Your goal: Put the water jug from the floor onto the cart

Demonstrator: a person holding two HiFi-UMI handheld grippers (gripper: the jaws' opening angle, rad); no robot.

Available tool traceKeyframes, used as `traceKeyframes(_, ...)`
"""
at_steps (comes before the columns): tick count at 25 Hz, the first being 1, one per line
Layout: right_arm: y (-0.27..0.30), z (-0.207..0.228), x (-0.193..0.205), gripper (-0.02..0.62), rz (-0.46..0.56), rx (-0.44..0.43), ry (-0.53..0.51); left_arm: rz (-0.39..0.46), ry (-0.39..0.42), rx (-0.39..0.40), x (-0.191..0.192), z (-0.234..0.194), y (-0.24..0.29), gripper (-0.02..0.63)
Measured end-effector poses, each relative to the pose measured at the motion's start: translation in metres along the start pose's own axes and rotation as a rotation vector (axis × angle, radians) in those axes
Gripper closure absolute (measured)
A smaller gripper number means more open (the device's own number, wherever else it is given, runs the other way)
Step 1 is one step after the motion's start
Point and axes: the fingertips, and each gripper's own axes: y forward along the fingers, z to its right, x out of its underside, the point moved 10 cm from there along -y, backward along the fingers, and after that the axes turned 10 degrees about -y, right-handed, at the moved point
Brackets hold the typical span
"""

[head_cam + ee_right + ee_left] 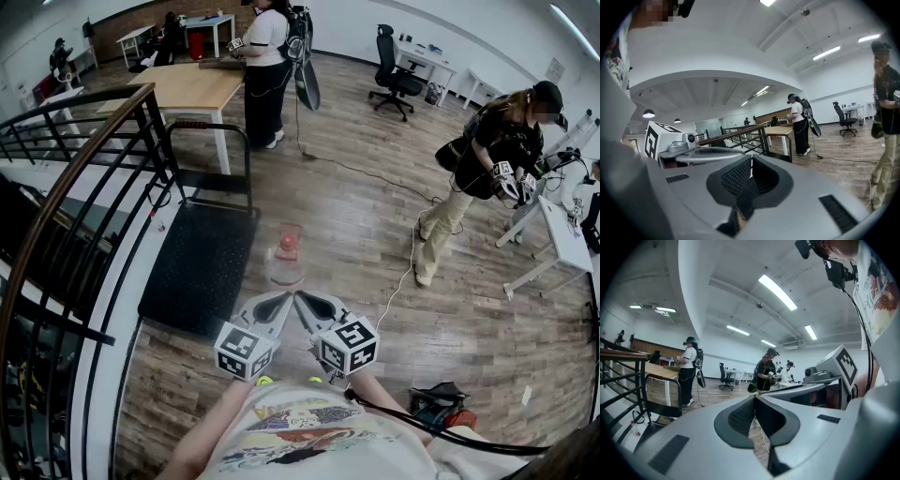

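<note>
Both left tongs [284, 300] and right tongs [306, 300] are closed, empty; reaching unopened, they could topple the water jug [286, 259].

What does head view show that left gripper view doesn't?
Head view only: the jug on the floor, right of the cart, ahead of the left gripper and right gripper, both shut. Left gripper view only: ceiling lights. Both: grippers, cart, railing, wooden table, office chair, person in white, person in black.
</note>
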Motion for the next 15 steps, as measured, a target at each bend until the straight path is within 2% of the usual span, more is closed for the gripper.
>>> traceKeyframes(15,-0.0049,-0.0004,0.0063,0.571,-0.011,0.019,0.050,-0.026,0.005,0.014,0.0034,0.0068,-0.0016,0.594)
